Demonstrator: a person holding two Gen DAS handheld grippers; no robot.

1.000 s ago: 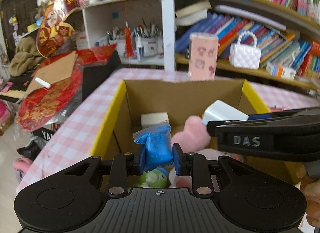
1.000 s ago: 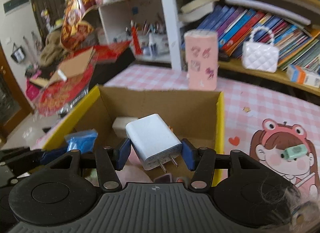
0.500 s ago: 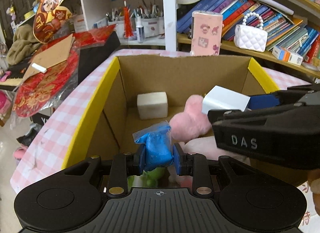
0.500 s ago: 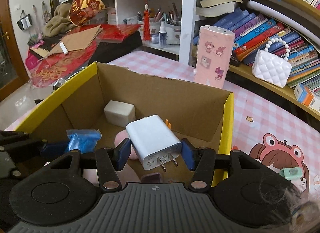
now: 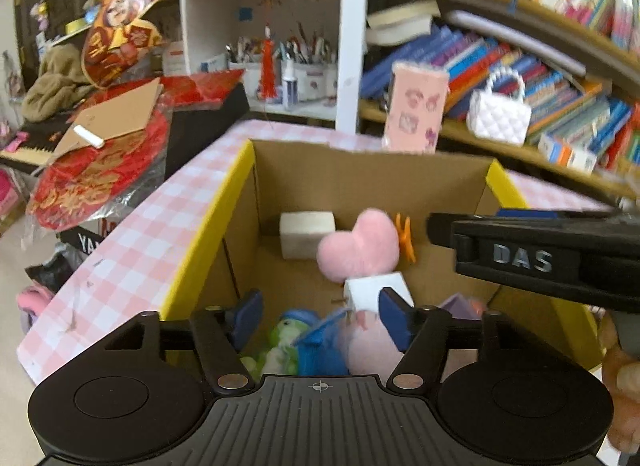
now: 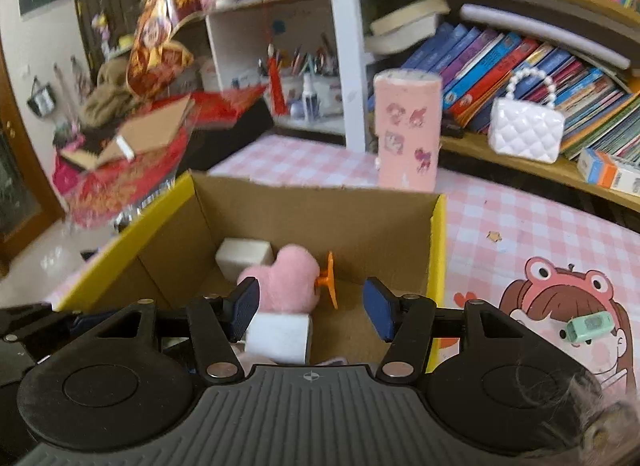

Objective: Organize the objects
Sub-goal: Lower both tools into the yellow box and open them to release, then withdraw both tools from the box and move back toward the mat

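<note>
An open cardboard box (image 5: 372, 181) with yellow flaps stands on the pink checked table; it also shows in the right wrist view (image 6: 320, 221). My left gripper (image 5: 320, 316) is open and empty above it. The blue bag (image 5: 320, 350) lies in the box beside a green toy (image 5: 280, 346). My right gripper (image 6: 312, 306) is open and empty over the box. The white charger (image 6: 280, 336) lies below it, also seen in the left wrist view (image 5: 376, 290). A pink heart plush (image 5: 360, 250), a white block (image 5: 306, 234) and an orange clip (image 5: 404, 238) lie further in.
A pink patterned carton (image 6: 408, 129) stands behind the box. A small green toy car (image 6: 588, 328) lies on the cartoon mat at right. Bookshelves with a white handbag (image 6: 524, 129) rise behind. Red decorations and cardboard (image 5: 108, 121) are piled at left.
Both grippers opened. The blue bag dropped from the left gripper and the white charger dropped from the right gripper into the box. Both grippers rose slightly.
</note>
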